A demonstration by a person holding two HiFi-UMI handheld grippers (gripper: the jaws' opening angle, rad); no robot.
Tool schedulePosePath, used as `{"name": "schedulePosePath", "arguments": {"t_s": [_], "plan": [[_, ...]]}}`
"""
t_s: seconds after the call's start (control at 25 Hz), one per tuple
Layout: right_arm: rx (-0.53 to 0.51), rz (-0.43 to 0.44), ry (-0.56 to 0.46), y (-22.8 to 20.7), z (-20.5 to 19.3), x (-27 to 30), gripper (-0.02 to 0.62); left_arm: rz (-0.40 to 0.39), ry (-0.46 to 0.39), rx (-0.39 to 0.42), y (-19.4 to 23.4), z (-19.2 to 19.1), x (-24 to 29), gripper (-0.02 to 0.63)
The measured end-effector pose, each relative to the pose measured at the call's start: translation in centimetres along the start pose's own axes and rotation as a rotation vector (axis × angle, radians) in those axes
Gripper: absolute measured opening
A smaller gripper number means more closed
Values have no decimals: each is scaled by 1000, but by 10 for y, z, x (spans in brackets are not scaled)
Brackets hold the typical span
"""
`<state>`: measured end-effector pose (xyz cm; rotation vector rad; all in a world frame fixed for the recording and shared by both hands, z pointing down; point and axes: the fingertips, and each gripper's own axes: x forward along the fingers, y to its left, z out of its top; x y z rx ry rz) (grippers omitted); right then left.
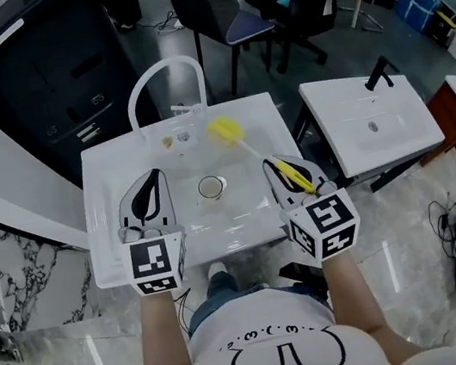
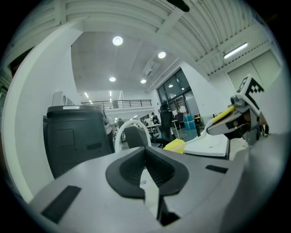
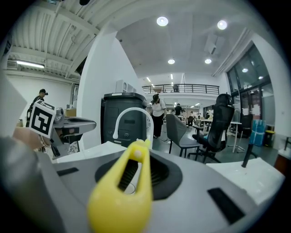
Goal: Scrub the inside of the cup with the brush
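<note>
The cup stands upright and alone in the middle of the white sink, at the centre of the head view, and neither gripper touches it. If the brush is pushed in while nothing steadies the cup, the cup will likely slide or tip over. The brush is also held far back on its handle, so the yellow head, now up beyond the cup near the faucet, may swivel in the grip once it meets the rim.

The left gripper, at lower left over the sink, has its jaws fully together with nothing between them. The right gripper, at lower right, has its jaws clamped on the brush's yellow handle.
</note>
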<state>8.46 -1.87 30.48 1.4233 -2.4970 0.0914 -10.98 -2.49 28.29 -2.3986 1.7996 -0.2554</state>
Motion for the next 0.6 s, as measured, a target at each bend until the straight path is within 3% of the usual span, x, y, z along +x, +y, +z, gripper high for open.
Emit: {"name": "schedulePosePath", "arguments": {"t_s": [0.28,0.6], "plan": [[-45,-33,-24,4,6,-3,38,4,-14,6,3,4,-8,15],[-44,-10,5,13,6,0,38,-2,-1,4,8,7,-11,15]]}}
